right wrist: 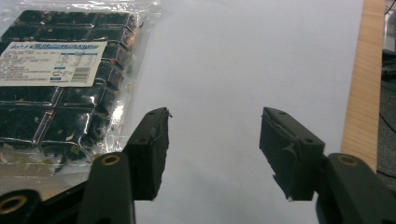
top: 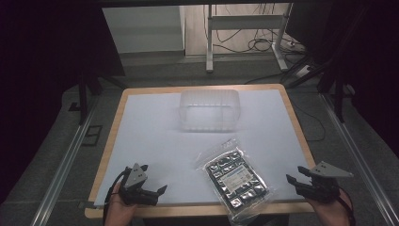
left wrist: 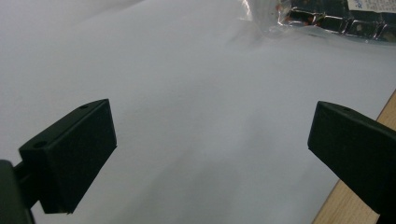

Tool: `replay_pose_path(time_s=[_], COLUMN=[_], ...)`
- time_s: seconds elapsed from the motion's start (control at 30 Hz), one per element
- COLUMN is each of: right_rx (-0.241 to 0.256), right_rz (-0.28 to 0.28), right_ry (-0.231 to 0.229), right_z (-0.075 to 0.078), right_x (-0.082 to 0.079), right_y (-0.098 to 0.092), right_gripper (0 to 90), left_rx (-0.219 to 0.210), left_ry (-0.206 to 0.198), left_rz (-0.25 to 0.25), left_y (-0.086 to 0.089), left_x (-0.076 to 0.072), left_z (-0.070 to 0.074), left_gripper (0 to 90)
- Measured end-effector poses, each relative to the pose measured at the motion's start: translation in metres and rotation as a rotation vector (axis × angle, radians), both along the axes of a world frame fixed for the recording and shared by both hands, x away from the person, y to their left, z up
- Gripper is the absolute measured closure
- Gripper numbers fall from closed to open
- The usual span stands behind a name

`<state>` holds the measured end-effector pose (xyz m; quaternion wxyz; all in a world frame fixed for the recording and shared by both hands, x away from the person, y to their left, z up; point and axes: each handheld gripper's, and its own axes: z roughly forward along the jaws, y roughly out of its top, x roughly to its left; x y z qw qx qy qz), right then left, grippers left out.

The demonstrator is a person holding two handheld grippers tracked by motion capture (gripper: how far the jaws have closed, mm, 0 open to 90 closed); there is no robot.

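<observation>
Clear-plastic packet (top: 234, 181) of dark blocks: probably light, floppy, slippery, best pinched at a sealed edge. Left gripper (top: 157, 192) and right gripper (top: 292, 176) both agape, holding nothing.

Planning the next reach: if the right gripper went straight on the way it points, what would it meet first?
Probably nothing: ahead of the open right gripper lies bare white table. The clear packet sits off to its left side, though depth is hard to judge.

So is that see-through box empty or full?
Empty: through the clear box walls the high view shows just white table cover, nothing inside.
</observation>
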<state>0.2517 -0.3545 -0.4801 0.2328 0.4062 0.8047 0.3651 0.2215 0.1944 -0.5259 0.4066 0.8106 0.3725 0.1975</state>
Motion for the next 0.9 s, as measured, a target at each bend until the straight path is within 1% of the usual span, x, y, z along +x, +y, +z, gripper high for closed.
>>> replay_pose_path(time_s=[0.1,0.13,0.2,0.27,0.37,0.4,0.47,0.53,0.6,0.63,0.67,0.7,0.73,0.77,0.8,0.83,0.87,0.9], right_rx=[-0.004,-0.014,-0.023,-0.023,-0.022,-0.024,-0.024,-0.026,-0.027,-0.030,-0.030,-0.044,-0.044,-0.062,-0.068,-0.068,-0.078,-0.085], right_rz=[0.008,0.011,0.015,0.019,0.023,0.022,0.016,0.014,0.022,0.031,0.031,0.046,0.046,0.059,0.064,0.064,0.086,0.093], right_ry=[0.000,0.003,0.002,0.004,0.012,0.017,0.022,0.011,0.009,0.008,0.008,0.015,0.015,0.039,0.049,0.049,0.065,0.069], right_z=[-0.001,-0.001,-0.001,-0.001,-0.002,-0.003,-0.002,0.000,0.000,0.000,0.000,-0.001,-0.001,-0.002,-0.003,-0.003,-0.005,-0.005], right_x=[0.000,0.000,0.000,0.000,0.000,0.000,0.000,-0.001,-0.001,-0.001,-0.001,-0.001,-0.001,0.000,0.000,0.000,0.001,0.001], right_y=[0.002,0.004,0.006,0.007,0.007,0.008,0.009,0.012,0.013,0.017,0.017,0.019,0.019,0.021,0.022,0.022,0.024,0.025], right_gripper=[40.5,39.8,39.7,39.7,40.3,41.5,41.1,41.0,41.0,43.9,43.9,50.7,50.7,61.9,68.1,68.1,78.5,85.1], left_rx=[0.016,0.010,0.013,0.006,0.009,0.014,0.016,0.017,0.018,0.019,0.020,0.021,0.021,0.022,0.023,0.023,0.025,0.026], left_ry=[0.000,0.000,-0.001,-0.001,0.001,0.002,0.001,0.002,0.000,0.000,0.000,-0.001,-0.001,0.001,0.000,0.000,0.000,0.000], left_rz=[-0.004,-0.002,-0.004,-0.002,-0.005,-0.008,-0.010,-0.010,-0.011,-0.012,-0.012,-0.012,-0.013,-0.014,-0.015,-0.015,-0.015,-0.015], left_y=[0.000,-0.001,0.000,0.000,-0.001,-0.002,-0.002,-0.002,-0.002,-0.002,-0.002,-0.002,-0.002,-0.003,-0.003,-0.003,-0.003,-0.003], left_x=[0.000,0.000,0.000,0.000,0.000,0.000,0.000,0.000,0.000,0.000,0.000,0.000,0.000,0.000,0.000,0.000,0.000,0.000], left_z=[0.000,0.000,0.000,0.000,-0.001,-0.001,-0.001,-0.001,-0.001,-0.001,-0.001,-0.001,-0.001,-0.001,-0.001,-0.001,-0.001,-0.001], left_gripper=[0.8,0.8,0.8,0.9,0.9,0.9,0.9,0.9,1.0,1.0,1.0,1.0,1.0,1.0,1.0,1.1,1.1,1.1])
